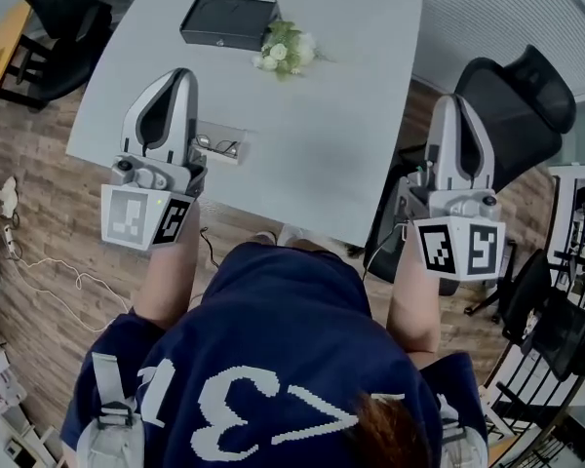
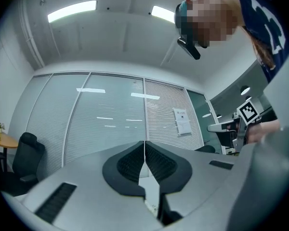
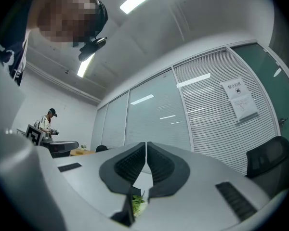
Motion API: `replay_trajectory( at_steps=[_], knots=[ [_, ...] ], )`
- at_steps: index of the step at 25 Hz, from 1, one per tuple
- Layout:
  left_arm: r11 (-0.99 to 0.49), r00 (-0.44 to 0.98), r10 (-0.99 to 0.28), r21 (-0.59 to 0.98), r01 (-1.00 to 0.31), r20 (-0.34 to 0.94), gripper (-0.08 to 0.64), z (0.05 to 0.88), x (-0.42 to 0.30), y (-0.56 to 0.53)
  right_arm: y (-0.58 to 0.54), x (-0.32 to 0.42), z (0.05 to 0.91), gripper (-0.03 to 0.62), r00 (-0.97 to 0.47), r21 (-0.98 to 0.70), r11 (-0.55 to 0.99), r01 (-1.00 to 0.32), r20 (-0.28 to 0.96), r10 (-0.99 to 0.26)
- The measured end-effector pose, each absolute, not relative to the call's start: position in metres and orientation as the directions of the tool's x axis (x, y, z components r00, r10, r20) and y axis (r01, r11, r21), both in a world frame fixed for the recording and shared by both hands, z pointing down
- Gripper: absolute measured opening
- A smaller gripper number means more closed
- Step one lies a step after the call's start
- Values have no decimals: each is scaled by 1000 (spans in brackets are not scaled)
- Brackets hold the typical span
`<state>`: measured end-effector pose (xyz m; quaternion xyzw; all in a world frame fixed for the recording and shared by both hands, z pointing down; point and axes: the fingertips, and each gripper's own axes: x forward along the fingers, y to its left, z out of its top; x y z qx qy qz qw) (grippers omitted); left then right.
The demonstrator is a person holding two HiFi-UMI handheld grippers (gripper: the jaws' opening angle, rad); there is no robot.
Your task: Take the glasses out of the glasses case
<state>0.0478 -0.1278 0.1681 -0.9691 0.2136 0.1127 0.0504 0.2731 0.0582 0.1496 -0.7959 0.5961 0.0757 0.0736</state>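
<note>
The left tool [image 1: 180, 76] and right tool [image 1: 449, 100] both hover at the near edge of the counter [image 1: 351, 135], jaws pressed together on nothing, well short of the black box [image 1: 229, 20] at its far side. A pair of glasses [image 1: 219, 146] lies in a pale holder [image 1: 242, 154], probably the case, just beside the left tool and well nearer than that box. Best spread 1 tool first, then pinch the bridge rather than a lens.

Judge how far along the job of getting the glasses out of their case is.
Done: the glasses seem to lie near the edge of the table, possibly on something pale. In hand: nothing; the left gripper and right gripper are shut and empty. Left: unclear; the black case looks closed beyond them.
</note>
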Motion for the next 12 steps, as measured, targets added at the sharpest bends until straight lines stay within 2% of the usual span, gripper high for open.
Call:
replay_trajectory(
  at_steps=[12],
  knots=[
    [-910, 888, -399, -20, -414, -227, 20, 176, 88, -152, 25, 302, 152, 30, 264, -47, -260, -964, -216, -940]
  ],
)
